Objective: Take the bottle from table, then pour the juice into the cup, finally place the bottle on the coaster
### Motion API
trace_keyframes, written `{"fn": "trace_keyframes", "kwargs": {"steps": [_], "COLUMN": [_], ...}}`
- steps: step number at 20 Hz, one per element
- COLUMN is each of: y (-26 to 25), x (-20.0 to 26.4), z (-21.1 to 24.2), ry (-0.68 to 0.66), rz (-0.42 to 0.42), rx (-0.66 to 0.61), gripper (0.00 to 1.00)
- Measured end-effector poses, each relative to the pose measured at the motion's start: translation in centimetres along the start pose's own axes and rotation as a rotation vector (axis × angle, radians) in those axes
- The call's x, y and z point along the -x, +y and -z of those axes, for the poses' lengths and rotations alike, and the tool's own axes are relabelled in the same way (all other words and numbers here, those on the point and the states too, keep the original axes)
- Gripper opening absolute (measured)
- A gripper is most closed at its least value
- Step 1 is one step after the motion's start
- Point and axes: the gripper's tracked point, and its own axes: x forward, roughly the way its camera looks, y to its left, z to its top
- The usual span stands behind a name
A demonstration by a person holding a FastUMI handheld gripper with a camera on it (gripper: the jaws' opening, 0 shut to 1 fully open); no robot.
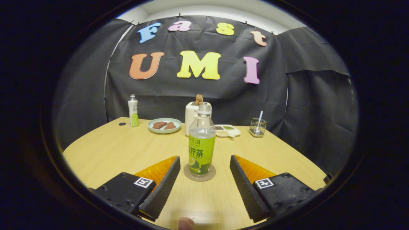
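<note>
Where the gripper (pixel 204 163) looks forward over a pale wooden table (pixel 111 153), its two fingers (pixel 163 188) are spread wide apart and grip nothing; each is black and ribbed on its inner face, with an orange side. Between them, just ahead of the fingertips and touching neither, stands the bottle (pixel 201 143). It is clear plastic with a green label and a pale cap, upright, and holds greenish juice up to about its shoulder. It rests on the coaster (pixel 199 174), a round tan disc whose edge shows all around the bottle's base.

Beyond the bottle, near the far edge of the table, a white appliance (pixel 192 116) stands directly behind it, possibly a toaster, though the bottle hides part of it. To its left lies a pale green plate (pixel 164 126) with two brown pieces on it, and further left a second, smaller bottle (pixel 133 110), white and green, stands upright. To the right of the appliance sits a shallow white divided dish (pixel 228 130), and beyond that a small wire holder (pixel 257 126) with a utensil standing in it.

At the near edge, below the fingers, a fingertip (pixel 186 223) of the person peeks in.
</note>
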Motion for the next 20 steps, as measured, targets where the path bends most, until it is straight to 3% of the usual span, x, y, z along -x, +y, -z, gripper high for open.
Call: {"fn": "trace_keyframes", "kwargs": {"steps": [9,15,20], "y": [-1.3,-2.4,-3.1], "x": [10.4,14.6,17.1], "z": [-4.2,-3.8,-3.3], "ry": [-0.163,-0.211,-0.220], "rz": [-0.005,-0.030,-0.032], "rx": [-0.053,-0.119,-0.090], "gripper": [1.00,1.00,1.00]}}
